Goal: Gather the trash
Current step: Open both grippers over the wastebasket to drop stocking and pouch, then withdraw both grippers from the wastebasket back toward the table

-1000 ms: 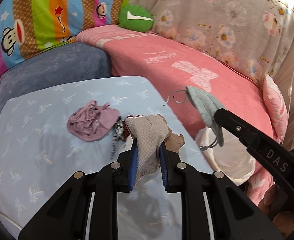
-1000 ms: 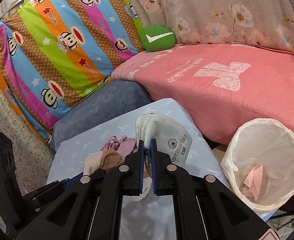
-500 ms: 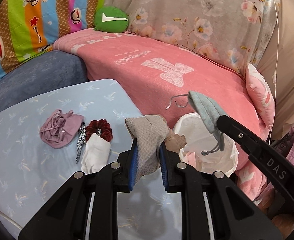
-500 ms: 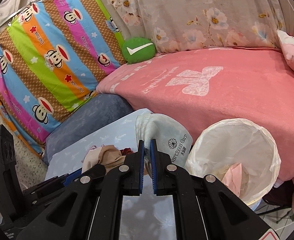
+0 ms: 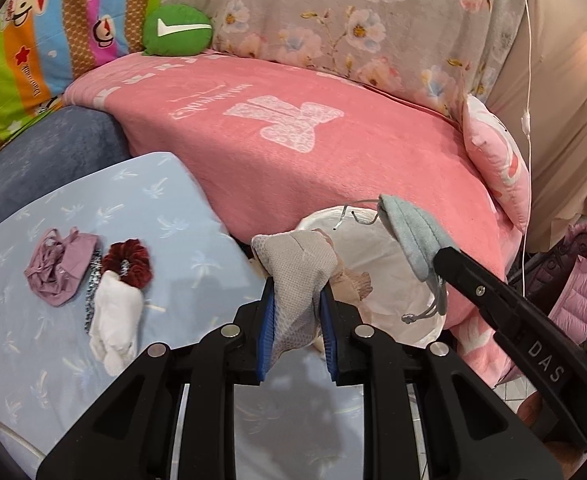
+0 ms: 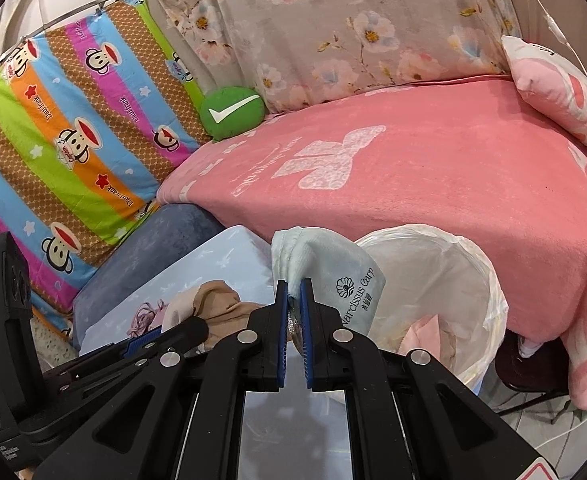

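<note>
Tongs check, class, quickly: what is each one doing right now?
Left tongs: shut on the beige mesh cloth.
Right tongs: shut on the pale blue pouch, by the bin.

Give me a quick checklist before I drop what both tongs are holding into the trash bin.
1. Left tongs shut on the beige mesh cloth: ok.
2. Right tongs shut on the pale blue pouch: ok.
3. Trash bin open, liner in place: ok.
4. Room left in the bin: ok.
5. Pouch directly above the opening: cannot tell.
6. White cloth and red scrunchie left on the table: not ok.
</note>
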The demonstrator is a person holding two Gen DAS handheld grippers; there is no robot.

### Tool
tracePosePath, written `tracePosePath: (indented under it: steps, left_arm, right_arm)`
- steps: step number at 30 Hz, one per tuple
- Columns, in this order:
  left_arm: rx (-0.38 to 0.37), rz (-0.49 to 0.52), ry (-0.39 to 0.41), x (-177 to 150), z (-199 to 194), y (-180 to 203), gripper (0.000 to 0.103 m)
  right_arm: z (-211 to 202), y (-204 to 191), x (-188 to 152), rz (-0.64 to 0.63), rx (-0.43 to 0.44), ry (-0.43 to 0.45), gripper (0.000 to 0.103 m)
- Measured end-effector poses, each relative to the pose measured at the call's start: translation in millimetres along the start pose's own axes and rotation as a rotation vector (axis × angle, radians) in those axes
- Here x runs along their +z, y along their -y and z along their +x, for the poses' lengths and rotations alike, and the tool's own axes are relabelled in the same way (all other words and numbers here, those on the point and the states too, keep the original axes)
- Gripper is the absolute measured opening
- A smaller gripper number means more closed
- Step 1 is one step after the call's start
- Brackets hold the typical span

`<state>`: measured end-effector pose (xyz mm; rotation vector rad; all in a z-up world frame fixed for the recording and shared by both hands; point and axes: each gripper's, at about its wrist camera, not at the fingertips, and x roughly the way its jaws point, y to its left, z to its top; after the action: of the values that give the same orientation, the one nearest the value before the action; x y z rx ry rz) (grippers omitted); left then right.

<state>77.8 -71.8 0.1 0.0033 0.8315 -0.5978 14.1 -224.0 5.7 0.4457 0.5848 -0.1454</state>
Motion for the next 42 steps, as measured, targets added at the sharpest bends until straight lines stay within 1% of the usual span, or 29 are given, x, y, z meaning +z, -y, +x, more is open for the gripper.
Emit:
tracePosePath:
  steps: [7,8,9,10,12,14,15,19,21,28,33,35,42]
  left_arm:
    - [-0.027,0.043,-0.018,5.8,16.1,23.4,0.023]
    - [-0.027,0.046,-0.019,6.0,17.9,25.5,0.026]
    - [-0.028,0.048,-0.018,6.2,18.8,26.3,0.033]
    - [-0.026,0.049,-0.013,6.6,19.3,27.6,0.037]
    - [-0.024,0.055,0.003,7.3,18.9,29.9,0.053]
    - [-0.021,0.064,0.015,7.9,18.4,32.9,0.06]
    - [-0.018,0.07,0.019,8.4,18.7,34.4,0.061]
    - [0.002,0.095,0.022,7.6,20.1,37.4,0.062]
    - [0.005,0.095,0.023,6.4,20.4,35.9,0.062]
    - [0.023,0.078,0.022,5.8,21.5,28.1,0.062]
    - [0.037,0.054,0.024,3.8,19.3,18.8,0.062]
    - [0.041,0.044,0.025,2.4,17.8,14.5,0.062]
    - [0.07,0.017,0.04,-2.5,8.6,0.9,0.062]
  right_arm:
    - [-0.6,24.3,0.9,0.032,-0.03,0.002,0.006]
    - [-0.5,27.0,1.9,0.036,-0.033,0.003,0.006]
    - [-0.6,29.8,2.4,0.041,-0.038,0.005,0.006]
    - [-0.5,31.9,2.4,0.046,-0.041,0.006,0.006]
    - [0.6,35.6,1.6,0.049,-0.049,0.004,0.006]
    - [2.0,38.4,1.5,0.052,-0.055,0.003,0.006]
    - [2.3,39.1,1.3,0.053,-0.056,0.003,0.006]
    - [5.1,40.9,2.3,0.052,-0.063,0.003,0.008]
    - [6.5,40.6,2.8,0.052,-0.071,0.006,0.012]
    - [11.0,38.3,0.2,0.046,-0.075,-0.004,0.013]
    - [12.7,31.9,-2.8,0.035,-0.07,-0.011,0.02]
    - [13.2,28.5,-4.0,0.028,-0.068,-0.012,0.025]
    - [12.8,13.1,-9.5,-0.005,-0.064,-0.018,0.034]
